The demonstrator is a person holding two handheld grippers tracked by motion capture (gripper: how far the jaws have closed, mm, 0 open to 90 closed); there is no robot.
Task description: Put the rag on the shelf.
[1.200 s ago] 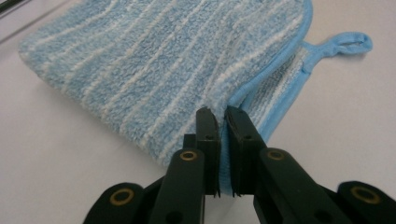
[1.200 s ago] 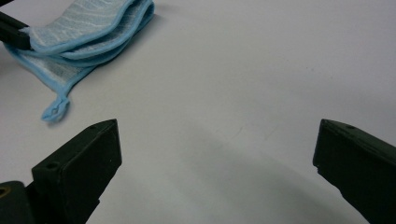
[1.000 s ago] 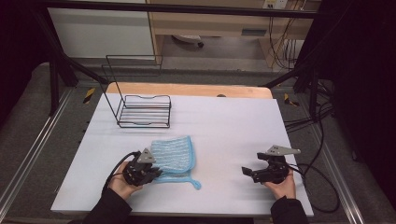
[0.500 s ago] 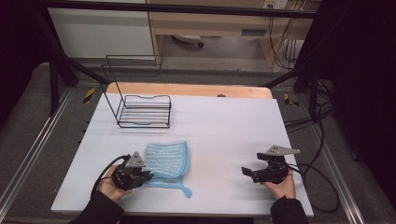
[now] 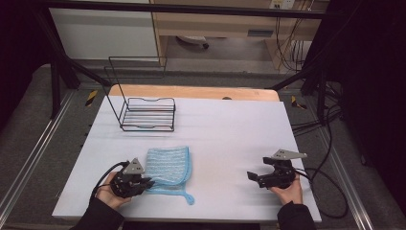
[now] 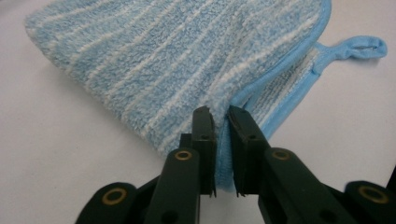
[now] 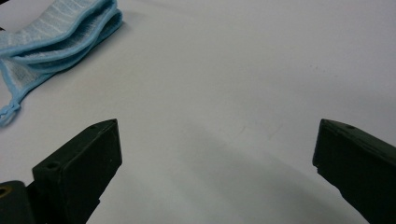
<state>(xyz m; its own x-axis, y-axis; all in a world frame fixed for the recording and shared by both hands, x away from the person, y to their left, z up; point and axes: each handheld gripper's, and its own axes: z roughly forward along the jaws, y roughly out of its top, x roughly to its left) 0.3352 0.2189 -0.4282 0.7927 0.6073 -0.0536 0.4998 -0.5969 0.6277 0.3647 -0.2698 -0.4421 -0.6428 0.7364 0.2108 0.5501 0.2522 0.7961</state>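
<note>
left gripper (image 6: 220, 114): jaws just easing apart, cloth (image 6: 187, 60) edge between them, still pinched
right gripper (image 5: 253, 176): jaws wide, empty
cloth: folded, on table (image 5: 230, 129)

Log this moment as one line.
left gripper: jaws just easing open, cloth edge between | right gripper: open, apart | cloth: folded

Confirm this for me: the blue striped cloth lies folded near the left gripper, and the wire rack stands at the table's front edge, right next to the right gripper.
Not quite. The wire rack stands at the far left of the table, well away from the right gripper, as the high view shows. The blue striped cloth does lie folded by the left gripper.
</note>
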